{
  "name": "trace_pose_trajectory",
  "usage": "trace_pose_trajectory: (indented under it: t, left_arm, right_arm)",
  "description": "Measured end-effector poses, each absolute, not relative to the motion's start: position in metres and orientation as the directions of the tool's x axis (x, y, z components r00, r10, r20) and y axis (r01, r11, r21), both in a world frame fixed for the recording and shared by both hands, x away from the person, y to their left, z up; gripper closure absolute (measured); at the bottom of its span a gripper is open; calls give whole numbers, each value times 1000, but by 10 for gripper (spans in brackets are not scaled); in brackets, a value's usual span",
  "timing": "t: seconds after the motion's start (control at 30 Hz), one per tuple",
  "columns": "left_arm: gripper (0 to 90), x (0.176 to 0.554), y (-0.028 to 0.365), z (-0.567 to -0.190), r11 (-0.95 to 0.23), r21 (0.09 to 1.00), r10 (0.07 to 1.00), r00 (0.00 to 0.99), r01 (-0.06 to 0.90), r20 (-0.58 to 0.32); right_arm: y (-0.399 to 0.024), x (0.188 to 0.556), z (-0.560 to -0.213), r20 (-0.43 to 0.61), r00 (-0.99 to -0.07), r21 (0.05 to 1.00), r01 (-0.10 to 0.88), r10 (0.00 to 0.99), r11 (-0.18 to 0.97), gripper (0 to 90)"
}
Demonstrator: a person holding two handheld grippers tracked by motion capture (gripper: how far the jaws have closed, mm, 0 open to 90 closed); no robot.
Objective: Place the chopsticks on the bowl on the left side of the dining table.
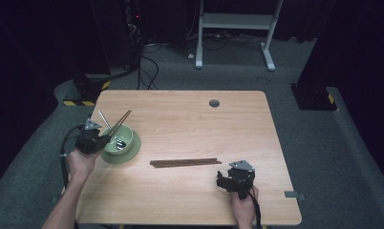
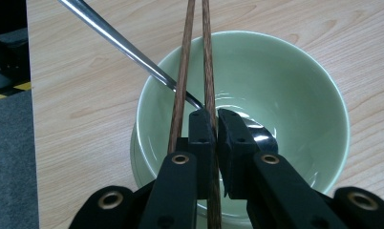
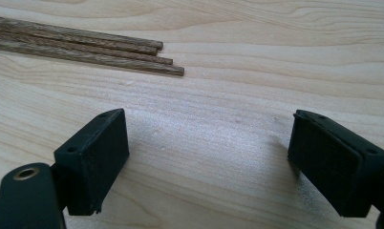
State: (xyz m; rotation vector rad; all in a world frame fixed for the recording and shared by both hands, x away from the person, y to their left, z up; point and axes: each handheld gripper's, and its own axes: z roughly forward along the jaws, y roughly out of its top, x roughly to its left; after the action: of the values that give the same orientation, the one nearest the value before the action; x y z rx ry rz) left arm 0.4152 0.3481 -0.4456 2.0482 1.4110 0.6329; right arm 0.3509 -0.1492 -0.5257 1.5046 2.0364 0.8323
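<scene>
A pale green bowl (image 1: 125, 133) (image 2: 295, 86) stands on a green saucer (image 1: 133, 153) at the table's left. A metal spoon (image 1: 104, 119) (image 2: 118, 43) leans in it, handle up and to the far left. My left gripper (image 1: 104, 139) (image 2: 216, 119) hangs over the bowl's near rim, shut on a brown chopstick (image 2: 208, 57). A second chopstick (image 2: 183, 71) runs just outside its left jaw; both (image 1: 120, 121) slant up over the bowl. Three more chopsticks (image 1: 185, 162) (image 3: 85, 50) lie flat mid-table. My right gripper (image 1: 223, 181) (image 3: 207, 138) rests open near their right ends, nothing between its jaws.
The wooden table (image 1: 190, 114) has a round cable hole (image 1: 214, 103) near its far edge. Grey carpet surrounds it, with cables (image 1: 147, 71) and a white stand (image 1: 235, 28) beyond. Yellow-black tape (image 1: 80, 102) marks the floor by the far left corner.
</scene>
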Motion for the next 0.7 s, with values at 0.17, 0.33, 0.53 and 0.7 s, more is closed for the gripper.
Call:
trace_pose_trajectory:
  t: [0.17,0.33,0.53,0.7]
  left_arm:
    - [840,416,349,-445,-292,678,940,333,675,73]
    - [836,417,351,-445,-297,673,940,330,677,83]
    - [820,417,352,-445,-292,674,942,325,679,80]
    - [799,417,351,-444,-278,682,945,319,677,68]
  right_arm:
    - [-149,351,-526,-18,-287,710,671,958,215,133]
    - [-149,351,-526,-17,-287,709,672,958,214,133]
    - [-149,351,-526,-18,-287,710,671,958,215,133]
    - [-149,351,-526,-17,-286,709,672,958,213,133]
